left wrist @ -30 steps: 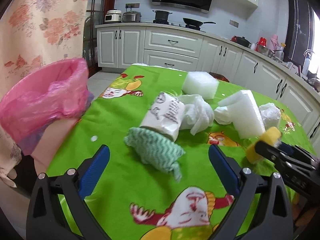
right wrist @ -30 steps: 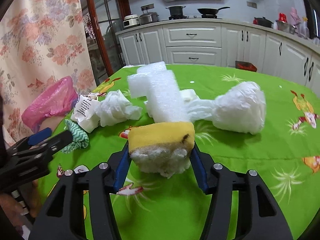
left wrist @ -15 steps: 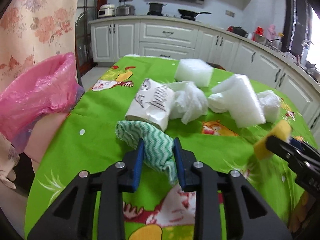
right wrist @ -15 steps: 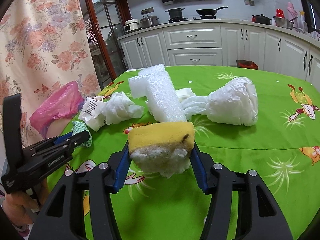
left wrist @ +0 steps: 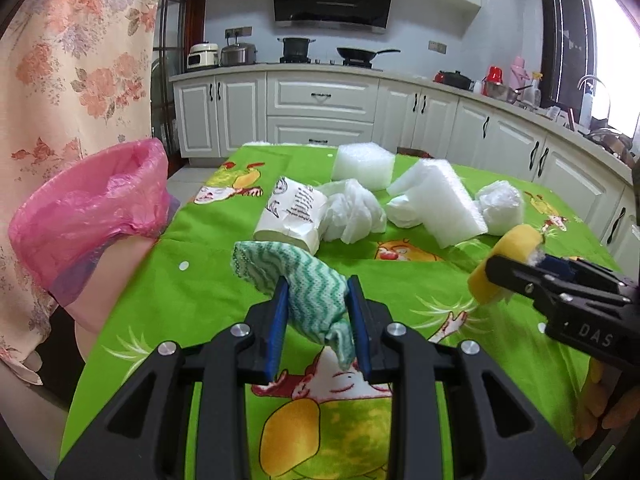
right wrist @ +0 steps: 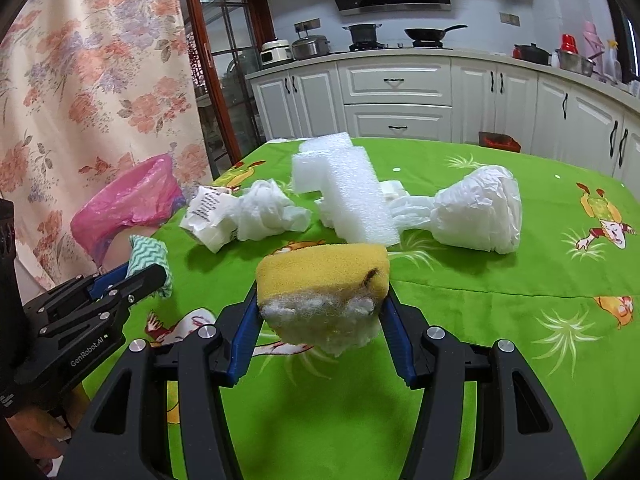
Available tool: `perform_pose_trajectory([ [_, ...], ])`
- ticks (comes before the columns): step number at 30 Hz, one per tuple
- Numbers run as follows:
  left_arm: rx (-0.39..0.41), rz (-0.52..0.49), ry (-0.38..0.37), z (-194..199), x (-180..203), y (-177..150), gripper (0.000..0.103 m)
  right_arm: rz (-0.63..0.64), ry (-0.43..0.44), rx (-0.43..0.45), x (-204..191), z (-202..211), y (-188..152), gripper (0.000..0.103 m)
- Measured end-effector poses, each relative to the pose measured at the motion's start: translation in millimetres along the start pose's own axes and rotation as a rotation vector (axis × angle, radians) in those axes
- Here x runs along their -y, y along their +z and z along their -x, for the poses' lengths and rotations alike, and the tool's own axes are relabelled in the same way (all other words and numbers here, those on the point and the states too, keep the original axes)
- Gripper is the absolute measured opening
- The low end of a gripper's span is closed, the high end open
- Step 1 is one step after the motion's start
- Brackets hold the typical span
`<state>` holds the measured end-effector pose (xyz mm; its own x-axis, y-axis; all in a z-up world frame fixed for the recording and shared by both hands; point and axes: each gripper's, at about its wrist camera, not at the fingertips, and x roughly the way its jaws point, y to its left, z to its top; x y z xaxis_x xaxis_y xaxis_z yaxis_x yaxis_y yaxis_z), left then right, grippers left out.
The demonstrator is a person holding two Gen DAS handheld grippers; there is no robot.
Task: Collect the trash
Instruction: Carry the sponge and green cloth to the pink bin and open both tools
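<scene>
**Both grippers loaded over the littered desk**

The left gripper [left wrist: 316, 312] is clamped on a green-and-white zigzag cloth [left wrist: 300, 280], its blue pads pressed against the cloth's middle while one end sticks forward and the other droops between the fingers. The right gripper [right wrist: 320, 312] is closed on a yellow sponge [right wrist: 324, 276] with a frayed whitish underside, held above the green cartoon-print cloth covering the desk [right wrist: 480, 320].

At the desk's left edge stands a bin lined with a pink trash bag [left wrist: 92, 208], its mouth open. Further back on the desk lie a printed paper package [left wrist: 292, 216] touching a crumpled white tissue [left wrist: 352, 212], two white foam blocks [left wrist: 436, 204], one behind the other, and a bunched white plastic bag [right wrist: 476, 212] just beside the nearer block. White kitchen cabinets [left wrist: 320, 108] line the room behind, with pots on the stove.
</scene>
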<state>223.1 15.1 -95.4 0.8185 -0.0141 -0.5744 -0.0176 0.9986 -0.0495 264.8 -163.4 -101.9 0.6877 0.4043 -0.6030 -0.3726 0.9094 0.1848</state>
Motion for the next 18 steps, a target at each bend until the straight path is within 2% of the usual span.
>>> perform_pose_trajectory([
  [8,0.052,0.011,-0.009,23.6,-7.8,-0.9,0.028,0.045,0.013,0.010,-21.9,8.2,-3.6,0.053],
  [18,0.083,0.018,0.016,45.0,-27.6,-10.0,0.028,0.080,0.044,0.016,-46.5,10.0,-4.6,0.053],
])
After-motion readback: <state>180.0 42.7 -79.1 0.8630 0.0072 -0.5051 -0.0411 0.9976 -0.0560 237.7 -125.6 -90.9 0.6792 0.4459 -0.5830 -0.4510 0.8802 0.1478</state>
